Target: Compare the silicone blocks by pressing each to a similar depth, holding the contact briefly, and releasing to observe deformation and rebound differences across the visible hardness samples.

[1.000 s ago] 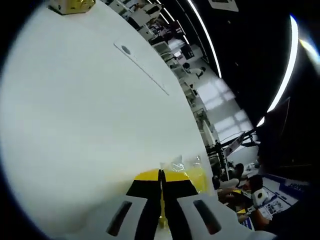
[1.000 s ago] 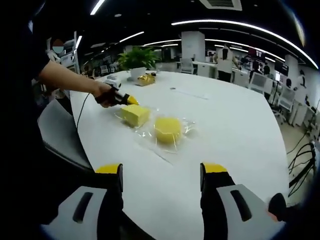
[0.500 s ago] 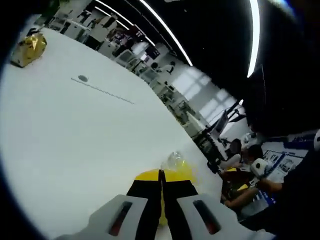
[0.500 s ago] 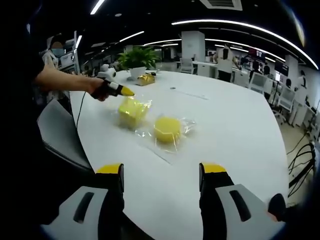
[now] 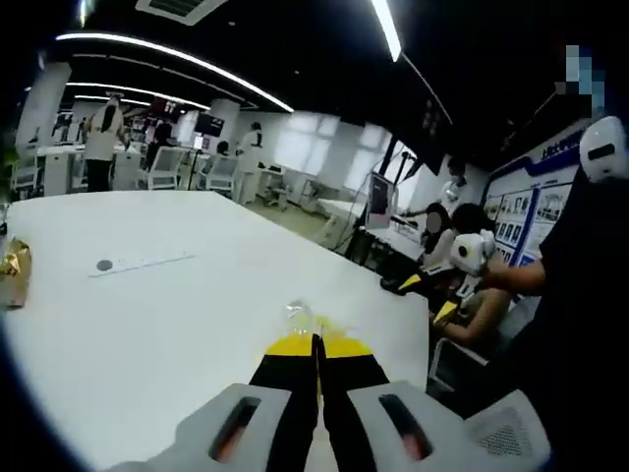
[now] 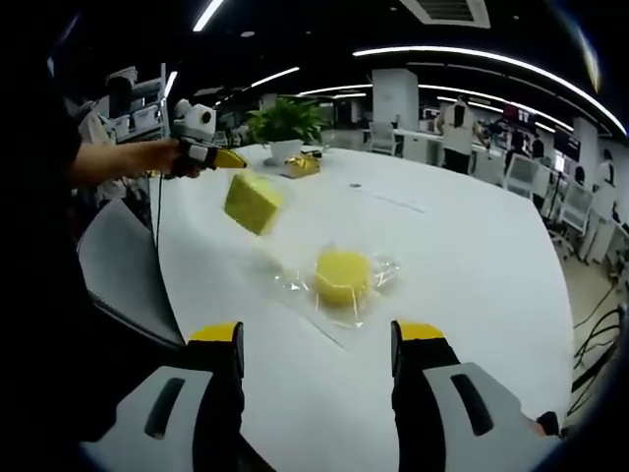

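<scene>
You stand in an open office with a dark ceiling [image 6: 295, 29] and long light strips [image 6: 472, 54]. A big white table [image 6: 472, 256] lies before you, a potted plant [image 6: 285, 118] at its far end, perhaps chairs [image 5: 221, 172] behind.

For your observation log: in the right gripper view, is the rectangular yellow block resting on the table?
No: the rectangular block hangs in its bag from the left claw, above the table.

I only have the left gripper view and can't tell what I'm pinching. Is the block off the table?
Observer: Yes. In the right gripper view the bagged square block hangs from the left gripper, clear of the table.
Operator: Where's the other sample?
Observer: The round block lies on the table in its clear bag, apart from the hanging one.
Operator: And the right gripper?
Observer: The right gripper is open, holding nothing, near the table's edge.
</scene>
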The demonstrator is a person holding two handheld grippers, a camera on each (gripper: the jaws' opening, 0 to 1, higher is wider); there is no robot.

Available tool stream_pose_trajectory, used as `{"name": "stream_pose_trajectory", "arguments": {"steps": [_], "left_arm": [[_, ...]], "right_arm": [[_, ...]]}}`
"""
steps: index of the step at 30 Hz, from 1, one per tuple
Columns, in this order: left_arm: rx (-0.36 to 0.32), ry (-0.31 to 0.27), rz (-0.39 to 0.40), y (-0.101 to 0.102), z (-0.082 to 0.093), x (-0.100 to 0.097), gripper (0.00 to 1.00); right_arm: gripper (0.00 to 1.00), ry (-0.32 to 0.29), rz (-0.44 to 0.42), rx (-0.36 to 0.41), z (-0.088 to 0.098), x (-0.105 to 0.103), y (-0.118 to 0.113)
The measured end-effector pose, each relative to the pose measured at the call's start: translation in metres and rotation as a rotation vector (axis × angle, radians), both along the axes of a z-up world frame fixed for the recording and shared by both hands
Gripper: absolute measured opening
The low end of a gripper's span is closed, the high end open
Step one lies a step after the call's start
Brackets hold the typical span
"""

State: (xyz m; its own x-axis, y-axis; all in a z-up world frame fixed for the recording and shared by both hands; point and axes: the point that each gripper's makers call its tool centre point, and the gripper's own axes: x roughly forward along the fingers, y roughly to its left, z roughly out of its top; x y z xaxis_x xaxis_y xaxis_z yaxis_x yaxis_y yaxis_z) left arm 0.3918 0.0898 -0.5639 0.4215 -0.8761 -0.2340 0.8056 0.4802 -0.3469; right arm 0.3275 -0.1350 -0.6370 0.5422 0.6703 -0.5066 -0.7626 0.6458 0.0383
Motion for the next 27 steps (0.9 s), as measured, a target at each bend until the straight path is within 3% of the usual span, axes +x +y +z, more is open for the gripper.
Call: {"name": "stream_pose_trajectory", "arguments": {"steps": [7,12,14,22,27], "left_arm": [[-0.015,-0.088,-0.086,-0.021,0.039,-0.014,0.0],[0.056,-0.154,-0.163,-0.037,0.054,-0.02,0.0],[0.064,-0.149,-0.175,-0.042,0.061,-0.022,0.0],[0.084,-0.221,-0.286,-0.061,0.088,-0.04,0.0],[0.095,-0.221,-0.34,-0.071,0.098,-0.049,0.0]], "right_arm": [[0.56,-0.001,0.053,0.011,0.006,-0.003,0.016],[0.56,0.002,0.087,0.028,0.012,-0.005,0.026],[0.57,0.007,0.096,0.059,0.018,-0.005,0.032],[0.61,0.022,0.148,0.166,0.04,-0.004,0.051],[0.65,0.028,0.184,0.214,0.05,-0.002,0.067]]}}
